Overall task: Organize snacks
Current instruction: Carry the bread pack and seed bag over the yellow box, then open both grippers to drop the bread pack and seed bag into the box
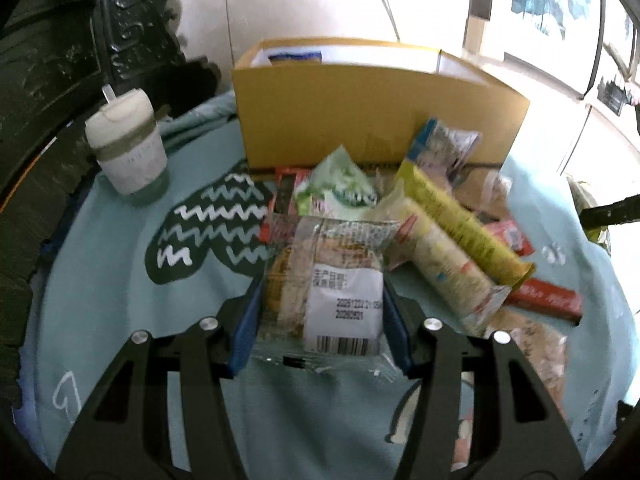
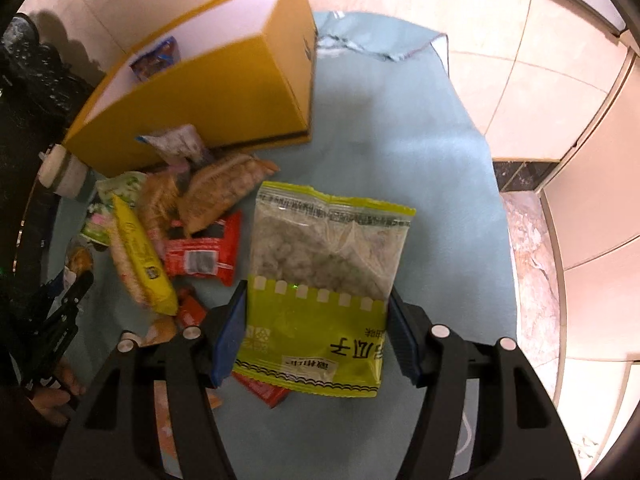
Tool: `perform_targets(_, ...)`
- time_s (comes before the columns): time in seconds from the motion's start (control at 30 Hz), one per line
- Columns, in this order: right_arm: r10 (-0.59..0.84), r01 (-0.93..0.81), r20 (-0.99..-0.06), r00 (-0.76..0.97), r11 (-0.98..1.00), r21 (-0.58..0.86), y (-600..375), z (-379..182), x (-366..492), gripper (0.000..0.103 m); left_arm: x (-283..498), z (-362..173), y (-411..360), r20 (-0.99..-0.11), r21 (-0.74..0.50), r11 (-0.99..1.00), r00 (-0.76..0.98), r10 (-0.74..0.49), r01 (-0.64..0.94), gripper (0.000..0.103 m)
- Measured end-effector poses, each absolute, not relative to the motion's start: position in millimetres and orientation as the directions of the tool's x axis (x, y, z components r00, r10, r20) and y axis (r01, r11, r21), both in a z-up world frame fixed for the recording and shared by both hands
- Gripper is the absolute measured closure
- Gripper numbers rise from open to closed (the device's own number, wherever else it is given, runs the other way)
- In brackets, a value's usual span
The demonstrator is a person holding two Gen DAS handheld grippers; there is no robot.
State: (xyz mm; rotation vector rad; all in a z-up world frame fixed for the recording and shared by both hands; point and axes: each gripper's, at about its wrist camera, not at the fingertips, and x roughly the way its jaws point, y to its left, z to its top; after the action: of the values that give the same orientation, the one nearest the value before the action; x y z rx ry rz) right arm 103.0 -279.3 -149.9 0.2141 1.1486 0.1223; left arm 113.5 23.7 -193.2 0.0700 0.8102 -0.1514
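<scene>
My left gripper [image 1: 320, 320] is shut on a clear bread packet with a white barcode label [image 1: 328, 280], held above the blue cloth. My right gripper [image 2: 316, 328] is shut on a yellow-green bag of seeds [image 2: 324, 292], held above the cloth. A yellow cardboard box [image 1: 372, 116] stands open at the back; it also shows in the right wrist view [image 2: 224, 92], with a blue packet [image 2: 156, 60] inside. A pile of snack packets [image 1: 448, 232] lies in front of the box, also seen in the right wrist view [image 2: 168, 232].
A white lidded cup with a straw [image 1: 128, 152] stands at the left on the blue cloth [image 1: 120, 300]. Dark carved furniture [image 1: 60, 60] is behind it. Tiled floor [image 2: 540, 100] lies to the right of the table. The left gripper [image 2: 60, 320] shows at the left edge.
</scene>
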Motion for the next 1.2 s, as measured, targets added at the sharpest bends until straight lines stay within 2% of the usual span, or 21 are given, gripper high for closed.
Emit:
perform_targets(0.23,0.255,-0.057,-0.844,0.471,0.964,0.260,-292,-107,72,0.039,100,-154,19,-0.666,-0.037,0.988,0.733,-0.137,0.152,0.048)
perform_targets(0.47,0.306,-0.158,-0.778,0.548,0.952,0.263,-274,-55,109,0.039,110,-94,14,-0.584,-0.068,0.987,0.797,-0.157,0.145,0.048)
perform_targets(0.83,0.310,-0.269,-0.677,0.668,0.948,0.169,-238,36,179,0.039,190,-6,-10,-0.502,-0.046,0.987,0.851,-0.156,0.154,0.048)
perform_targets(1.1,0.273,-0.256,-0.653,0.706,0.959,0.123,-220,52,269,0.038,267,30,-26,-0.477,-0.012,0.986,0.866,-0.152,0.167,0.047)
perform_targets(1.13,0.278,-0.251,-0.648,0.709,0.958,0.137,-220,50,284,0.037,277,31,-29,-0.478,0.005,0.987,0.867,-0.140,0.162,0.046)
perform_targets(1.17,0.284,-0.249,-0.649,0.706,0.957,0.148,-221,47,297,0.035,286,29,-30,-0.487,0.016,0.987,0.864,-0.130,0.158,0.040)
perform_targets(1.2,0.287,-0.250,-0.662,0.692,0.956,0.154,-222,39,307,0.026,299,24,-31,-0.512,0.018,0.988,0.850,-0.123,0.154,0.014)
